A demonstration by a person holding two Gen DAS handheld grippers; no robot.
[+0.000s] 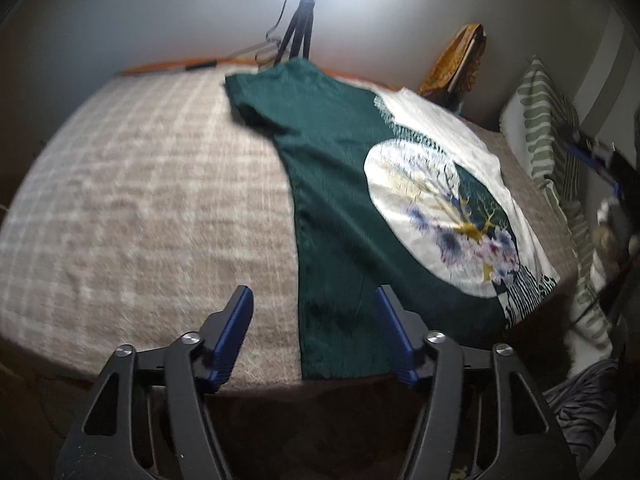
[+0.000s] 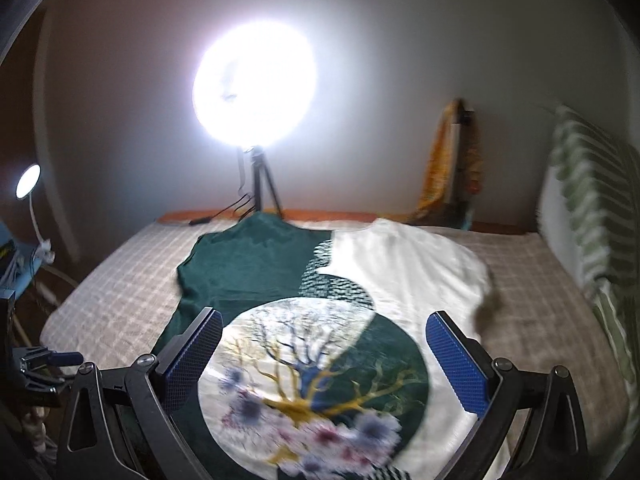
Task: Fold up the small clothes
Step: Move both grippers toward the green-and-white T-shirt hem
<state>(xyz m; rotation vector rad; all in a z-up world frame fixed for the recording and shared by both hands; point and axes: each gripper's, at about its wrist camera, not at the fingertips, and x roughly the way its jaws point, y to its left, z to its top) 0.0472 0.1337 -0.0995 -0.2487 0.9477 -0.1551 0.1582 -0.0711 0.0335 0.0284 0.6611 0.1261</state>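
I see a green-and-white t-shirt (image 2: 320, 280) with a round tree print spread flat on the checked bedspread (image 1: 140, 200) of the bed, filling the centre of the right wrist view and the right half of the left wrist view. My left hand-held gripper (image 1: 314, 300) hangs wide open with nothing in it over the shirt's near green hem at the lower centre. My right hand-held gripper (image 2: 324, 332) is likewise spread wide and empty above the print, below a glaring ring light (image 2: 256, 84) on its tripod.
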